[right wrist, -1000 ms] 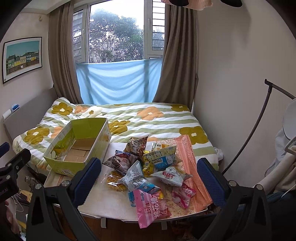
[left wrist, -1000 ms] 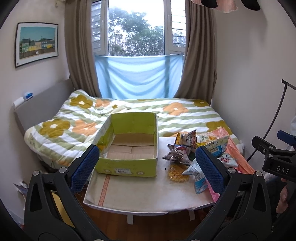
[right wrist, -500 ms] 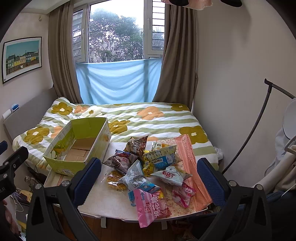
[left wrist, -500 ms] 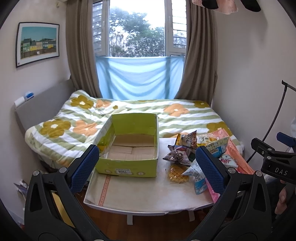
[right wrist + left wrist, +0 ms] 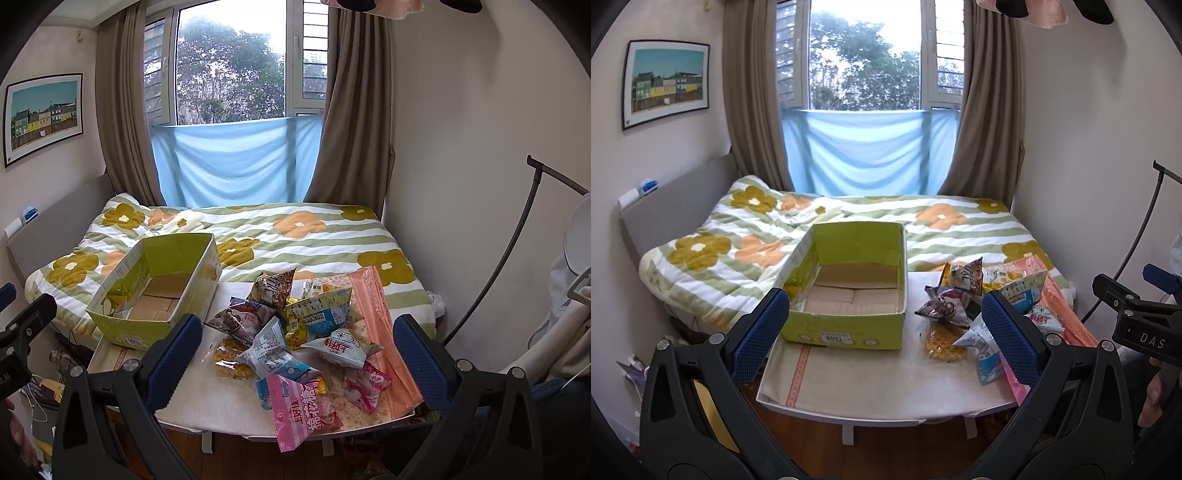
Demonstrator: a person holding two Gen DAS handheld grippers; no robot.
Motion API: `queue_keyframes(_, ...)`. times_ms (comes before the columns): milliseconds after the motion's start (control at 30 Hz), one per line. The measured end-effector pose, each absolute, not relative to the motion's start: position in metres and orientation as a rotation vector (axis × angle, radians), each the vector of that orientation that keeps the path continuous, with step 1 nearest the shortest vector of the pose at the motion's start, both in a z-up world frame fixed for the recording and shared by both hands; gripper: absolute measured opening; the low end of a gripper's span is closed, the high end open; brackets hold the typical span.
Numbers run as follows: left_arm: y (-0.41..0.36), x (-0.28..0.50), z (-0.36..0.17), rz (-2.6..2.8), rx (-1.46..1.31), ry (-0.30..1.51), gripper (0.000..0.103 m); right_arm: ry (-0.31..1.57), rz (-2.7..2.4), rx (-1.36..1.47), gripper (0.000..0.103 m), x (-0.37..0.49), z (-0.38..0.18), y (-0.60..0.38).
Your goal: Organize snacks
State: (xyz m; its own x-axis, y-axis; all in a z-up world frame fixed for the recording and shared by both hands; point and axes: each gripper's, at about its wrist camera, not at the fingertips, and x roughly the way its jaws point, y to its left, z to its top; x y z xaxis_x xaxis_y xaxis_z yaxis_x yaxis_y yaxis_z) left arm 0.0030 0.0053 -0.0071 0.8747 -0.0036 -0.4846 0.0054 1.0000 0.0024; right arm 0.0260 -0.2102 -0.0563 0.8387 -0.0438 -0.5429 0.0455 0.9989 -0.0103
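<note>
An empty green cardboard box (image 5: 849,328) stands at the left of a small white table (image 5: 871,387); it also shows in the right wrist view (image 5: 133,328). A heap of snack packets (image 5: 295,332) lies to the box's right, with a pink packet (image 5: 301,410) at the table's front edge and a yellow waffle packet (image 5: 943,341) nearest the box. My left gripper (image 5: 886,332) is open and empty, held back from the table facing the box. My right gripper (image 5: 299,354) is open and empty, held back facing the heap.
A bed with a flowered striped quilt (image 5: 871,221) lies right behind the table. Walls stand close on both sides. A curved black stand (image 5: 517,229) and a white chair (image 5: 569,325) are at the right. Wooden floor (image 5: 871,446) shows under the table's front edge.
Both grippers have barely shifted; the views are almost the same. Nothing on the table has moved.
</note>
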Motion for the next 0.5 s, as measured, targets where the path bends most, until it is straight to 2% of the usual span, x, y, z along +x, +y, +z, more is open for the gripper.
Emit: queue_keyframes(500,0.0059,0.0054,-0.0045,-0.017,0.003,0.512,0.103,0.577,-0.053,0.001,0.103,0.0237,-0.0566,-0.2067)
